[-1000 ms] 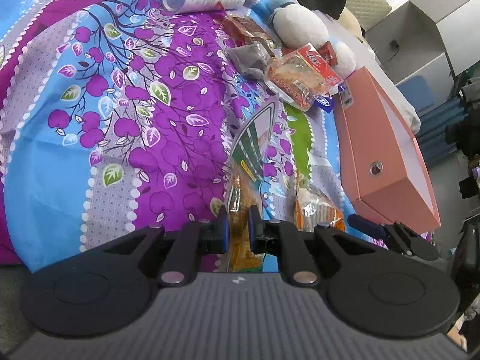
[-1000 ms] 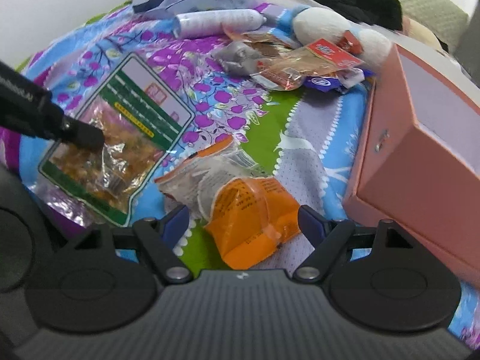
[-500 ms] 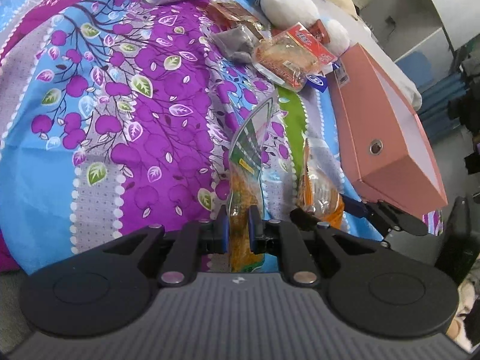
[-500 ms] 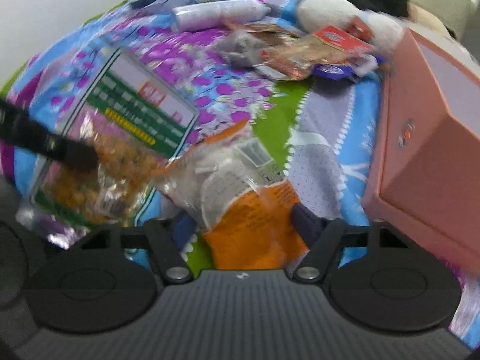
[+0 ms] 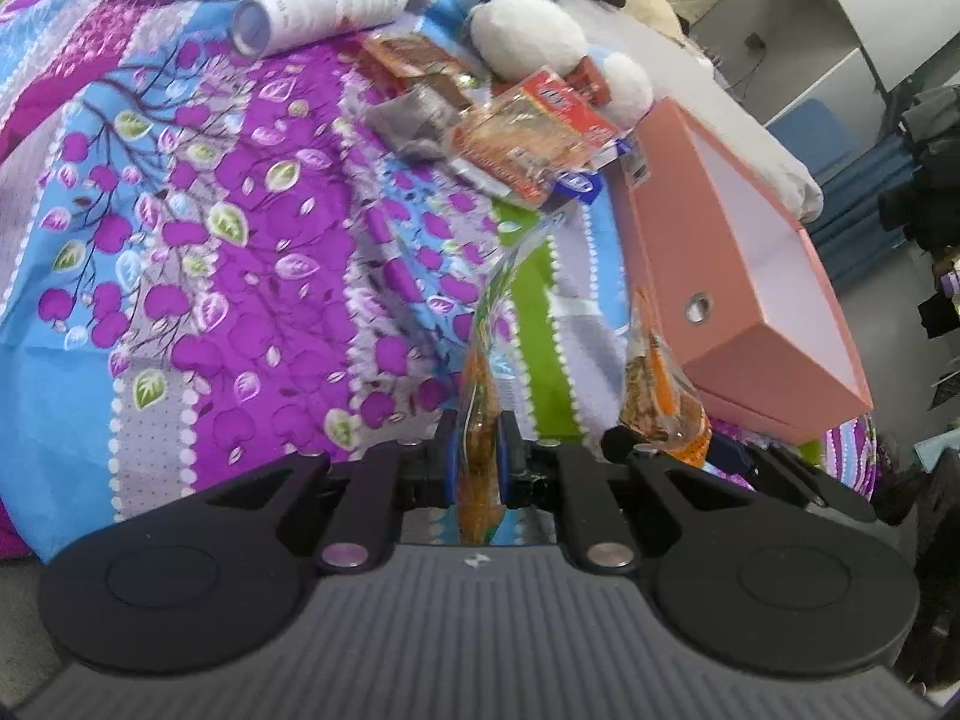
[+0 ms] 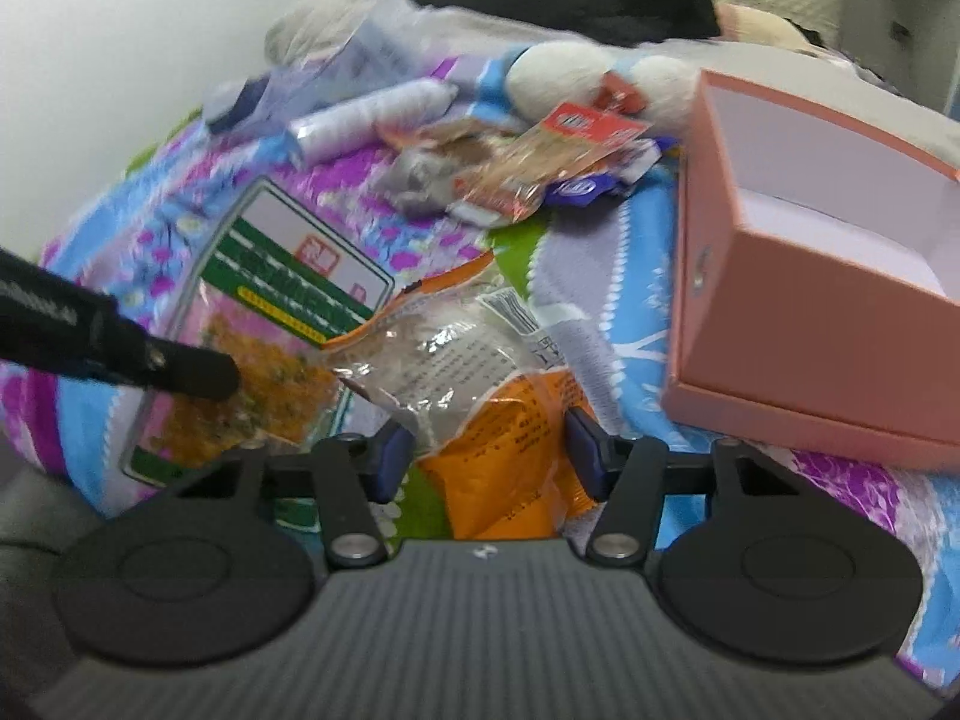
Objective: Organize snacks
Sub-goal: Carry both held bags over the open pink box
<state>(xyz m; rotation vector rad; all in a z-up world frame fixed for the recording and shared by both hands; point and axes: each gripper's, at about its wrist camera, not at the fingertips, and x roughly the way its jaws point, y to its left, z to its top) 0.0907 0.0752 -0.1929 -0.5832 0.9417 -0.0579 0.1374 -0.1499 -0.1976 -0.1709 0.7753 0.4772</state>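
The left gripper (image 5: 478, 450) was clamped narrowly on the lower edge of a flat, clear plastic snack bag with a green-and-white label and orange-yellow contents (image 5: 480, 408), which stood edge-on between its blue pads in the left wrist view; in the right wrist view the same bag (image 6: 282, 312) showed its broad face, with the left gripper's black finger (image 6: 192, 369) pressing on it from the left. The right gripper (image 6: 489, 450) was closing, its jaws standing on either side of a crinkled orange-and-clear plastic snack packet (image 6: 480, 384); the pads sat at the packet's edges, and it could not be told whether they already pressed on it. In the left wrist view that packet (image 5: 657, 396) rose just right of the green-labelled bag, at the tip of the right gripper's black finger (image 5: 624, 441). Both packets were above a bedspread printed with purple fruit, green leaves and blue bands (image 5: 240, 252). Close to the right stood an open, pink rectangular cardboard box with a white interior and a round metal eyelet (image 6: 798, 312). Farther off lay a heap of small snack packets in red, brown and clear wrapping (image 6: 540, 168), beside it a white cylindrical tube lying on its side (image 6: 366, 114) and a white plush toy (image 6: 570, 75).
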